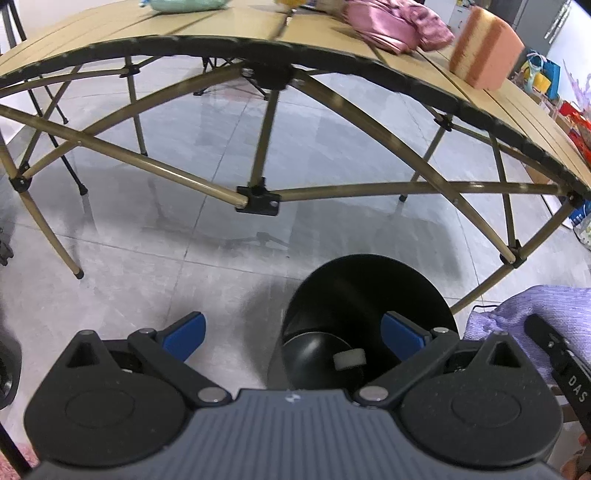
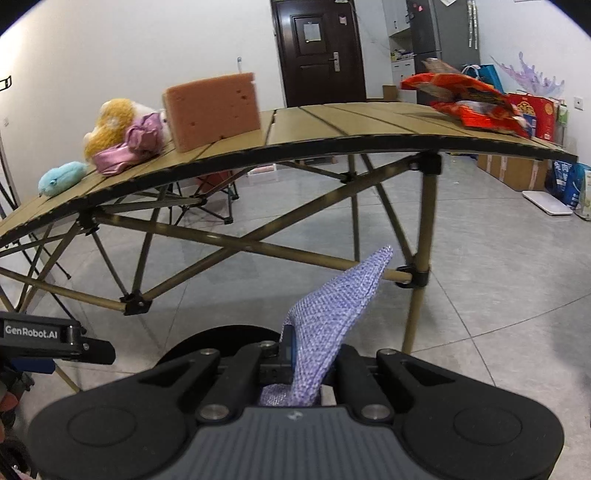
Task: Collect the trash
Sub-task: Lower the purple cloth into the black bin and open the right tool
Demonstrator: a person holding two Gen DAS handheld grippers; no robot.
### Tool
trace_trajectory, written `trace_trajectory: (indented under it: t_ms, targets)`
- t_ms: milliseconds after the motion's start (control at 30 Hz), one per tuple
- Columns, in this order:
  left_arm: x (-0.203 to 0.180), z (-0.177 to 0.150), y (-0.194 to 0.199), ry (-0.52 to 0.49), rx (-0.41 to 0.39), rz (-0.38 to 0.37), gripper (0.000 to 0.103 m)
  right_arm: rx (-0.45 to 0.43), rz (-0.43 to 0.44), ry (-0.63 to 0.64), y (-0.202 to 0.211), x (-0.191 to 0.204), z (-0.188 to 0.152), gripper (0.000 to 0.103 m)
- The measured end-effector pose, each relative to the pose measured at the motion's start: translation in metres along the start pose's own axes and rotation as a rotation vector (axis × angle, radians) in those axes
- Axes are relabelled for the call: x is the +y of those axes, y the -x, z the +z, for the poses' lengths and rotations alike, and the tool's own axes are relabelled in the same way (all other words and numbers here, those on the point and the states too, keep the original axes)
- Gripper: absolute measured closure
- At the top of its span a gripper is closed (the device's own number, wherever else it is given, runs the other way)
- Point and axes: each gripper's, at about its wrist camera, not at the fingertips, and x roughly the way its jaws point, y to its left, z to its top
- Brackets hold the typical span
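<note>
A black trash bin [image 1: 369,295] stands on the floor in front of the folding table [image 1: 229,26]. A small white piece [image 1: 349,360] lies inside it. My left gripper [image 1: 293,334] hovers above the bin's near side, open, its blue pads [image 1: 184,336] wide apart and holding nothing. My right gripper [image 2: 295,347] is shut on a purple knitted cloth [image 2: 332,306], which sticks up and forward from the jaws; the cloth [image 1: 535,314] also shows at the right of the left wrist view. Red snack wrappers [image 2: 472,99] lie on the table's right end.
On the table [image 2: 332,125] are an orange sponge block [image 2: 212,110], a pink cloth [image 2: 129,147], a yellow plush [image 2: 110,122] and a blue plush [image 2: 61,177]. Table legs and cross braces [image 1: 258,195] stand just behind the bin. Boxes and bags [image 2: 532,122] line the right wall.
</note>
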Motion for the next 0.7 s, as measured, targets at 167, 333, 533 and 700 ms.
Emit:
trace_trajectory:
  t_ms: [167,333,533,700]
  targets:
    - [0.016,0.001,0.004,0.026,-0.008,0.01,0.0,0.016,0.013,0.015,-0.008,0.015,0.001,0.101]
    - [0.03,0.002,0.007,0.047,-0.013,0.018,0.0,0.038,0.02,0.024,-0.017,0.027,0.001,0.101]
    - [0.044,0.003,0.01,0.068,-0.019,0.027,0.0,0.064,0.027,0.036,-0.027,0.042,0.0,0.101]
    - [0.058,0.004,0.011,0.09,-0.02,0.038,0.0,0.084,0.036,0.049,-0.037,0.056,-0.001,0.101]
